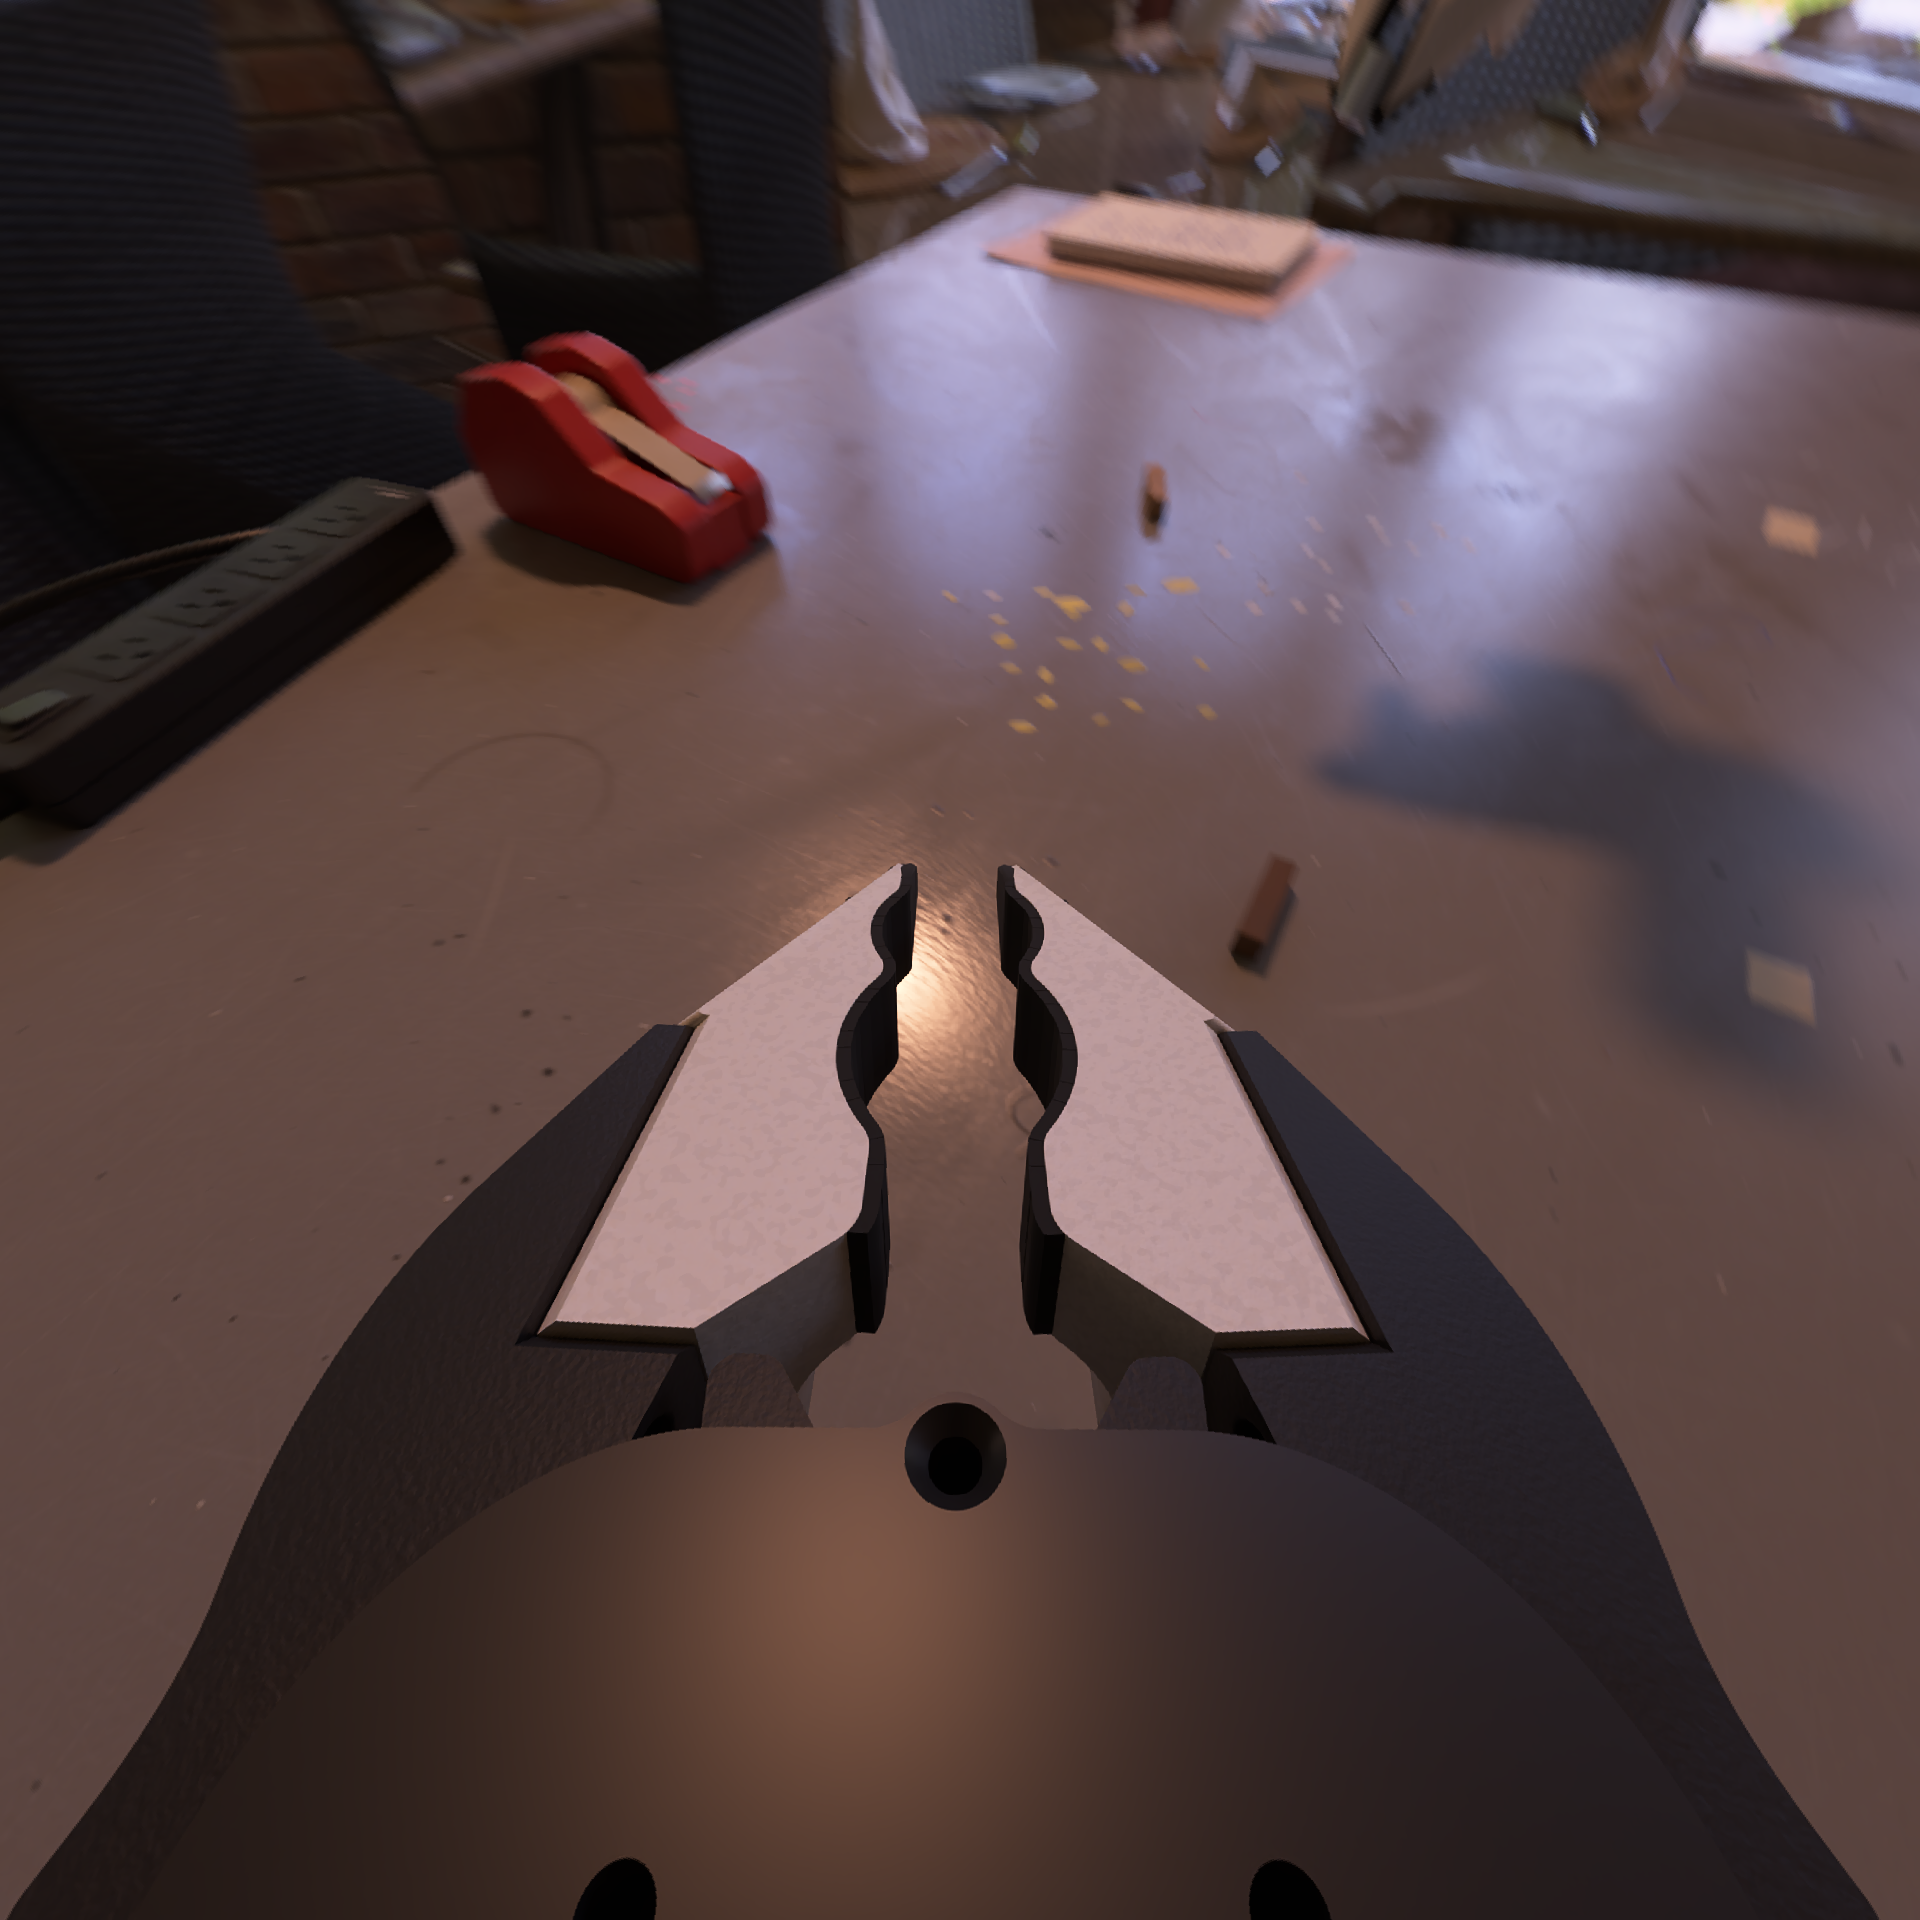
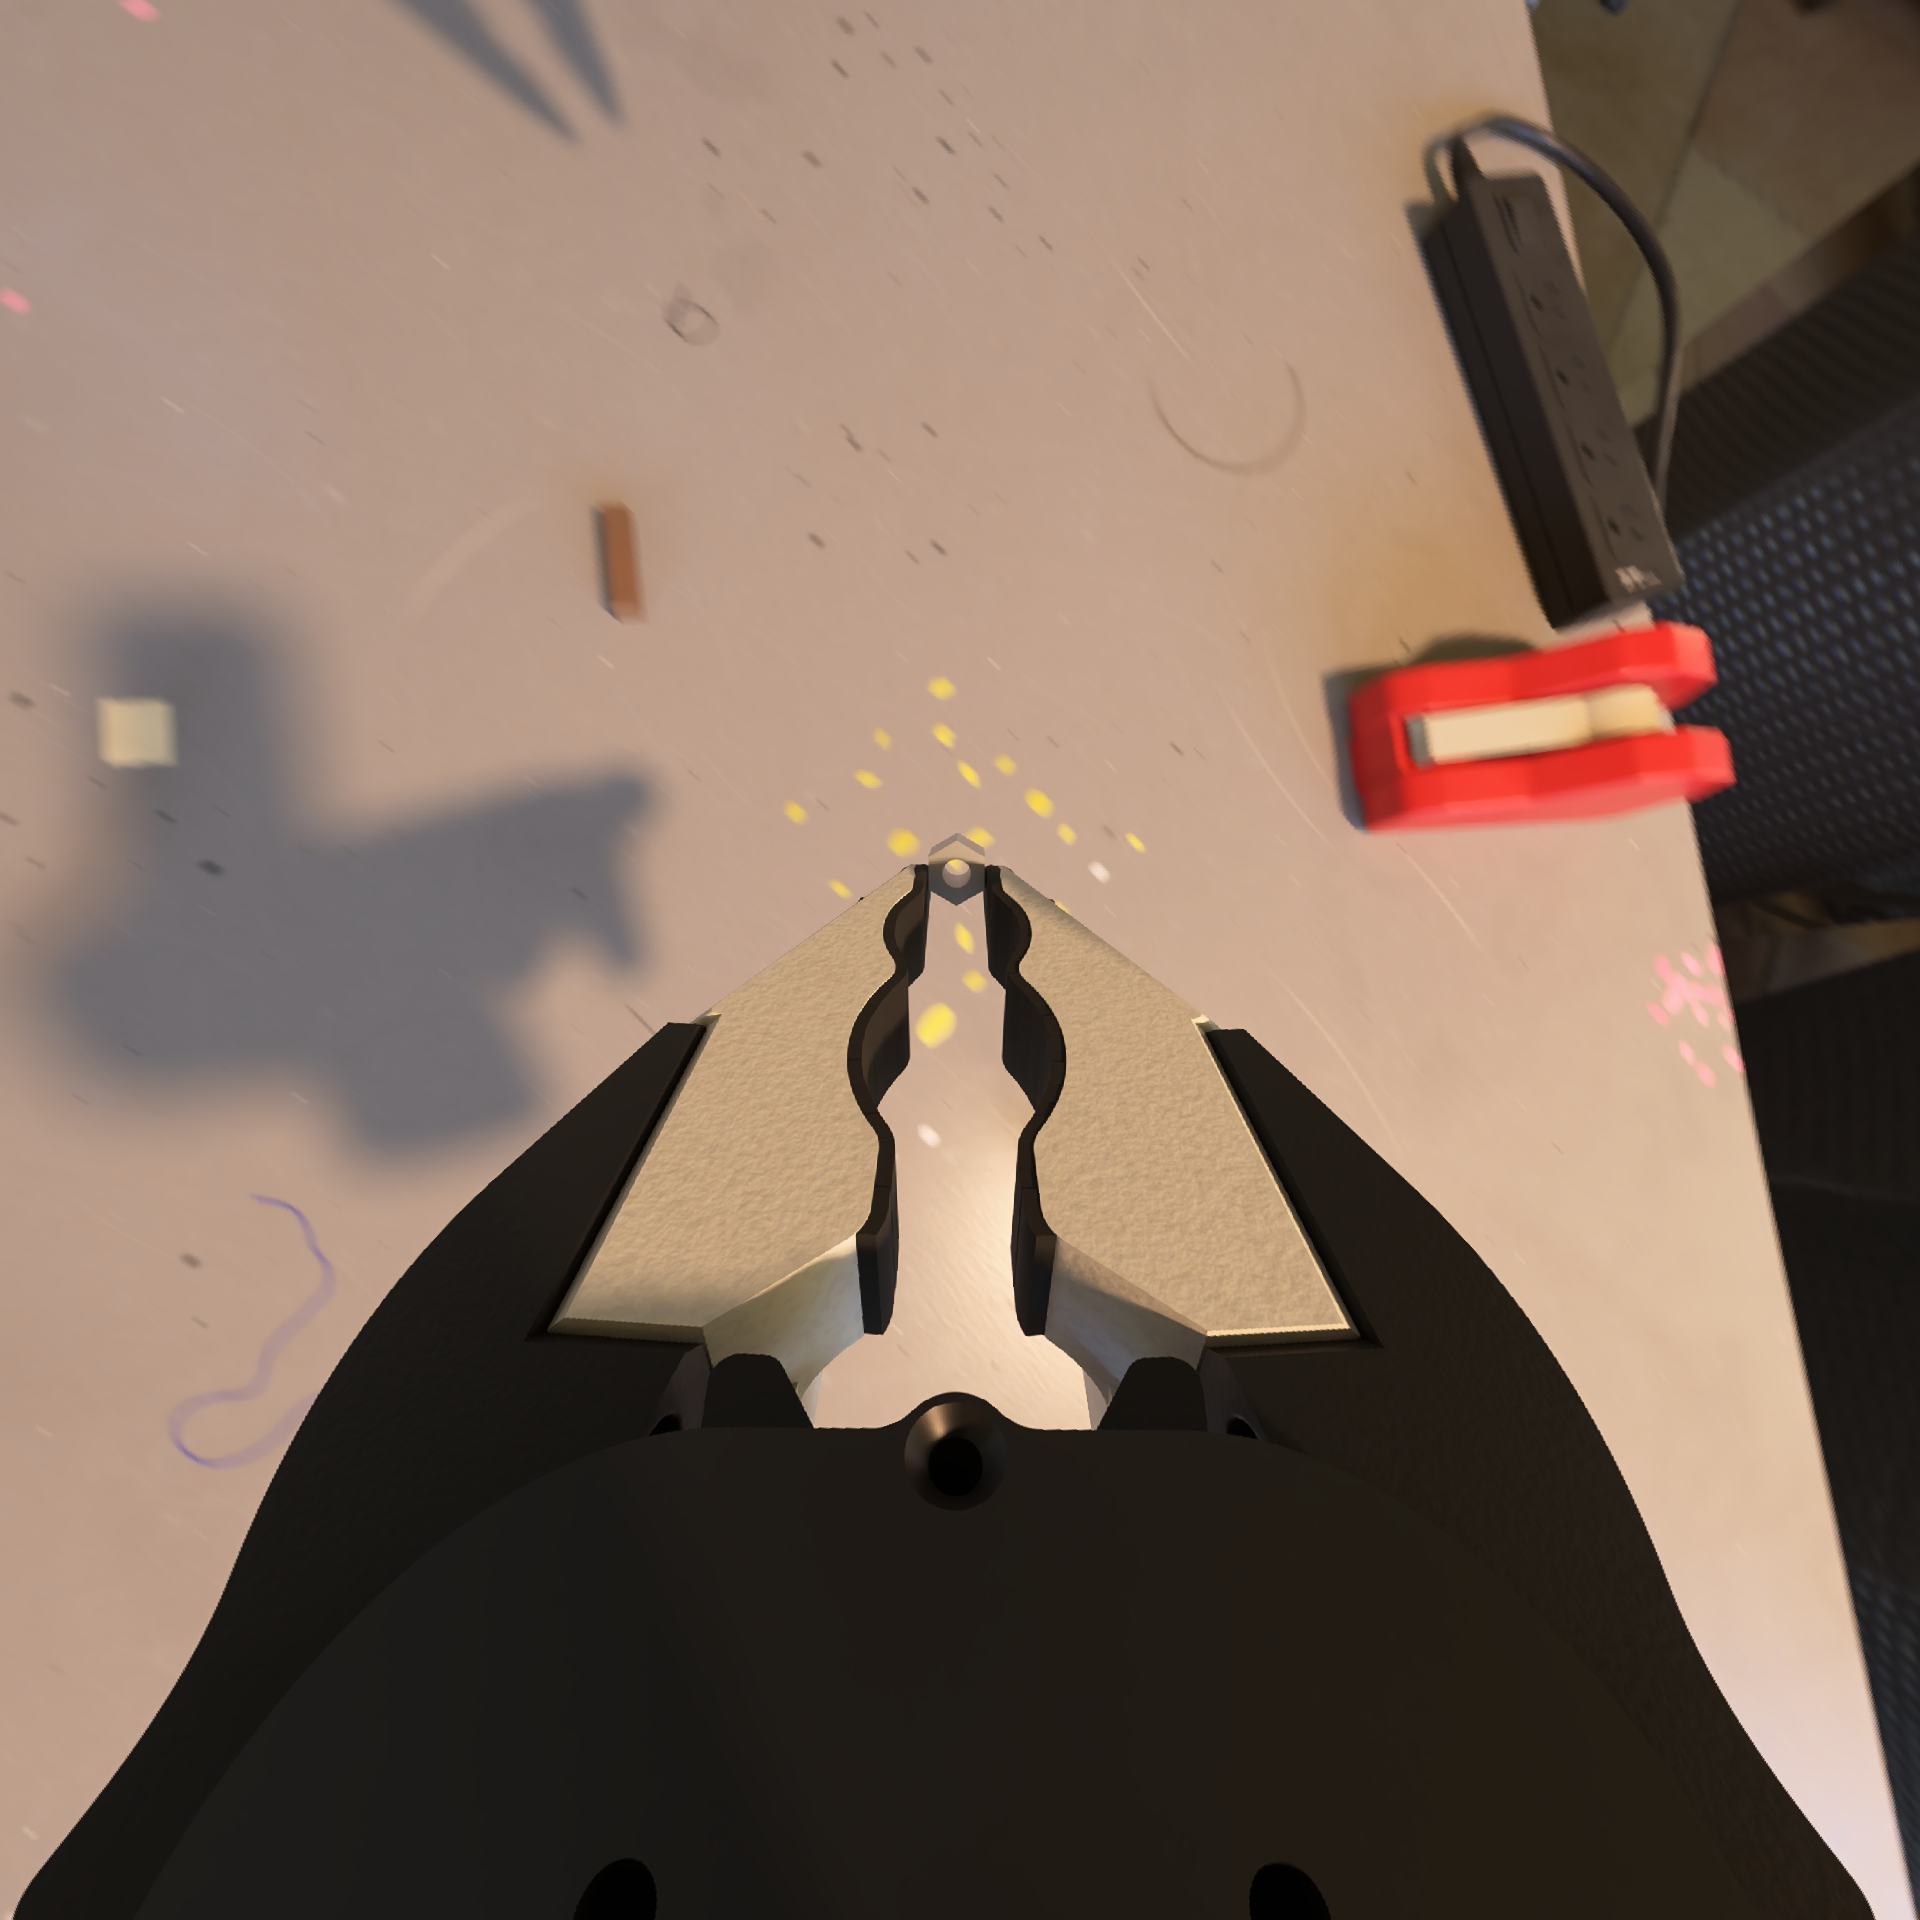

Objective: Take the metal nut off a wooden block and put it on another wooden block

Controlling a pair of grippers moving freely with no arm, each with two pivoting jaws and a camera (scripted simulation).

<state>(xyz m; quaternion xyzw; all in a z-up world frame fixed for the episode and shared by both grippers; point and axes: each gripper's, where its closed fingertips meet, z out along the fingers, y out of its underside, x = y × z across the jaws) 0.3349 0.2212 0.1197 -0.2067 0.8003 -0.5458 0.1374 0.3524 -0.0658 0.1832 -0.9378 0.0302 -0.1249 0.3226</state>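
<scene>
The right claw (image 2: 955,871) pinches the nut (image 2: 954,869) in carry; next, the block (image 2: 620,561) at ten o'clock. The left claw (image 1: 957,883) is narrowly open, empty.

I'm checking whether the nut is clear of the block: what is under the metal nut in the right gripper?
Under the metal nut, pinched at the right gripper fingertips, only bare table with yellow flecks shows. No wooden block is visible there; the nut covers the spot directly beneath.
</scene>
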